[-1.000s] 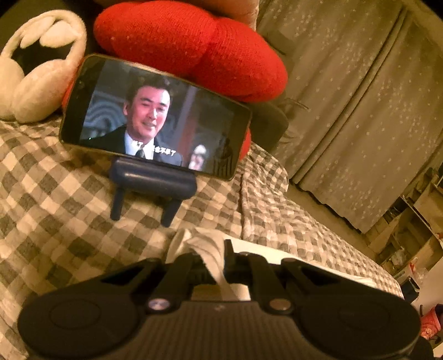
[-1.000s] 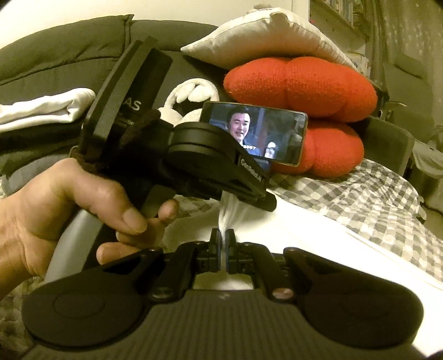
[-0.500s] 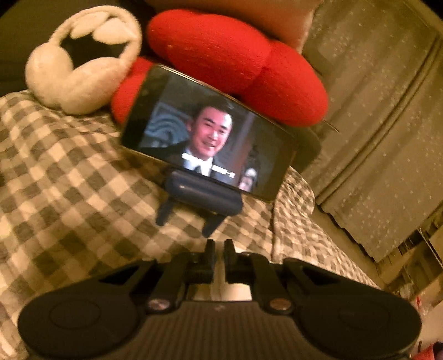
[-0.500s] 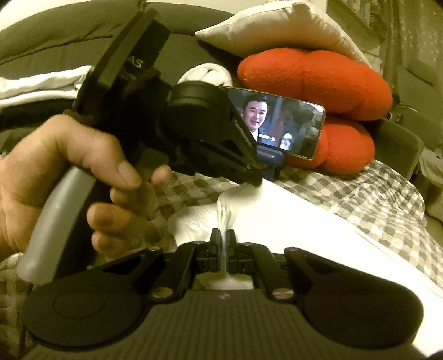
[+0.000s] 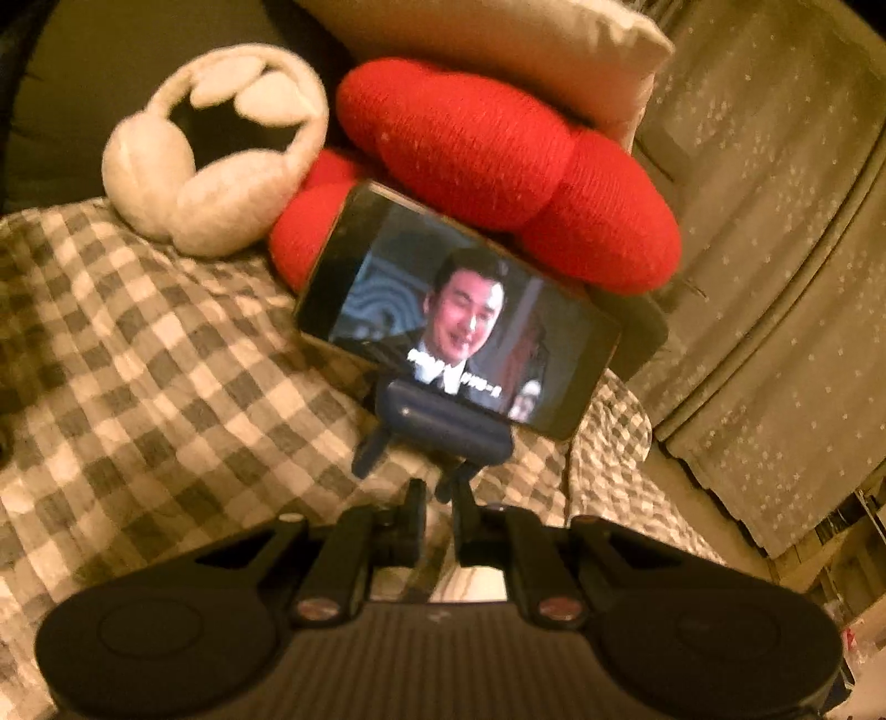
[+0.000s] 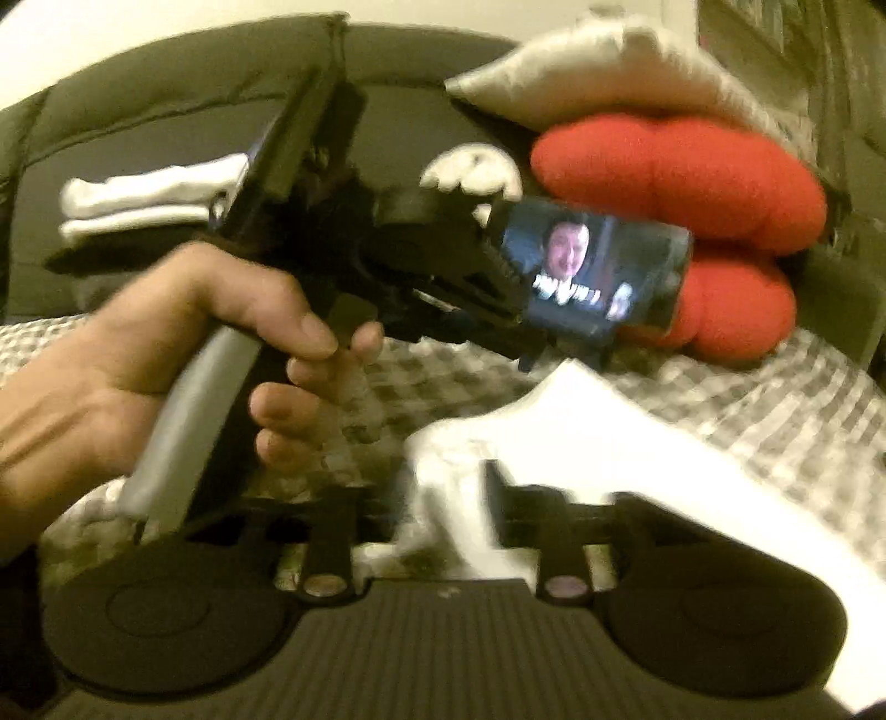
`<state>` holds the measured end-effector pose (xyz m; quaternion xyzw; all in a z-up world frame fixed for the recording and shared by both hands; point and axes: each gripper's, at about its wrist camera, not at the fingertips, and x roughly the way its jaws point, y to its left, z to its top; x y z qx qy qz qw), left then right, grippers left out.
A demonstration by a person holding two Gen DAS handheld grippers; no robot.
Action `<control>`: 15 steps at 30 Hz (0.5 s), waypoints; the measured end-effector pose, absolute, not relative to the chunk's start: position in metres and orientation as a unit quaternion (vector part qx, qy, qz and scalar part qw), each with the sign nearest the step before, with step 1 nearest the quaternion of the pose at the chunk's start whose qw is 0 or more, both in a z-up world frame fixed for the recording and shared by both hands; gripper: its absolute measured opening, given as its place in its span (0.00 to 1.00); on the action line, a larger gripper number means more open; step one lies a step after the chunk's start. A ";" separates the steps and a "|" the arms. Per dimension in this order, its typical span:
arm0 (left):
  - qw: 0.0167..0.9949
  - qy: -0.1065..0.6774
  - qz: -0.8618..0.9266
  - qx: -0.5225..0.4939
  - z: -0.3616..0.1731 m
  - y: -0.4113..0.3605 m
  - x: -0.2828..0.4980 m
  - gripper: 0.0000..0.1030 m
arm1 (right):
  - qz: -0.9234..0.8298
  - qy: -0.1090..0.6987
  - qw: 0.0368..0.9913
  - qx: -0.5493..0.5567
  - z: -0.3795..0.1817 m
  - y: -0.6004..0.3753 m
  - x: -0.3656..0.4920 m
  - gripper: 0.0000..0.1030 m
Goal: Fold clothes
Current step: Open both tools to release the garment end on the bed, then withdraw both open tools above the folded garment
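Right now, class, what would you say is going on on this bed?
A person is folding a white garment on a checked bedspread, with a handheld gripper in each hand. The left gripper is lifted clear of the cloth, jaws slightly apart and empty, pointing at a phone playing a video on a small stand. The right gripper sits low at the garment's near edge, jaws spread, though blur hides any contact. Red cushions and white earmuffs lie behind.

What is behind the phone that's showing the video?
Behind the phone sit two red cushions, one on the other, with a pale pillow on top. The phone covers part of the lower cushion, so what lies right behind the screen is hidden.
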<state>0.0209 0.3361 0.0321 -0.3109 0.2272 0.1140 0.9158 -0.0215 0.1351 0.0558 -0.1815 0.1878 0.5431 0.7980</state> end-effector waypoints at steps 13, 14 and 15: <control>0.937 0.269 -0.025 -0.222 0.048 0.210 0.048 0.13 | 0.305 0.299 0.903 -0.042 0.073 -0.059 0.115 0.43; 0.938 0.273 -0.038 -0.211 0.048 0.194 0.049 0.13 | 0.305 0.302 0.902 -0.042 0.070 -0.061 0.119 0.43; 0.938 0.277 -0.051 -0.200 0.048 0.179 0.051 0.14 | 0.306 0.305 0.901 -0.042 0.067 -0.063 0.122 0.43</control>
